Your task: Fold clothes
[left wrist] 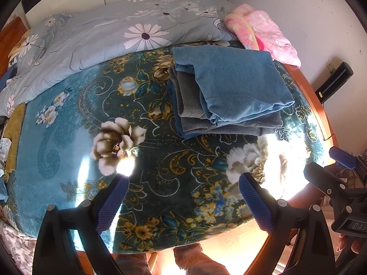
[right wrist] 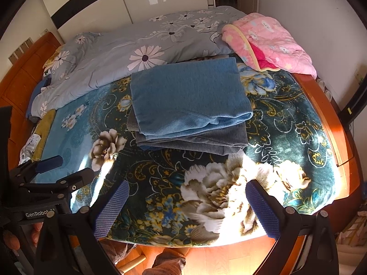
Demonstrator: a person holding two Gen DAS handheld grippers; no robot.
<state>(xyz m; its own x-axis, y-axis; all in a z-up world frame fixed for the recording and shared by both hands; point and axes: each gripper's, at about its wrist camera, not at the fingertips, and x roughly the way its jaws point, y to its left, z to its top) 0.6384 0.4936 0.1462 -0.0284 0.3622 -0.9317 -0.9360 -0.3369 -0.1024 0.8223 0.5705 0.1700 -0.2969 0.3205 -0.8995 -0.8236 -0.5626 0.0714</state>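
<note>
While hovering over near edge of bed [left wrist: 321,105], left gripper [left wrist: 183,183] spread wide, grasping nothing; right gripper [right wrist: 187,193] likewise released, beside it to the right. Folded stack mid-bed, right of centre: blue garment [right wrist: 190,96] on top, grey garment [right wrist: 201,141] under it, darker blue edge at bottom (barely visible). Floral blanket [right wrist: 286,126] beneath. Far side: daisy quilt [right wrist: 137,52] left, pink quilt [right wrist: 270,41] far right by wall.

Left wrist view: from the bed's foot edge, looking forward and down over the floral blanket [left wrist: 68,123], fairly near. Right wrist view: same direction, set further right. Shared: folded clothes stack [right wrist: 190,105], centre frame; pink quilt [right wrist: 273,41], upper right.
</note>
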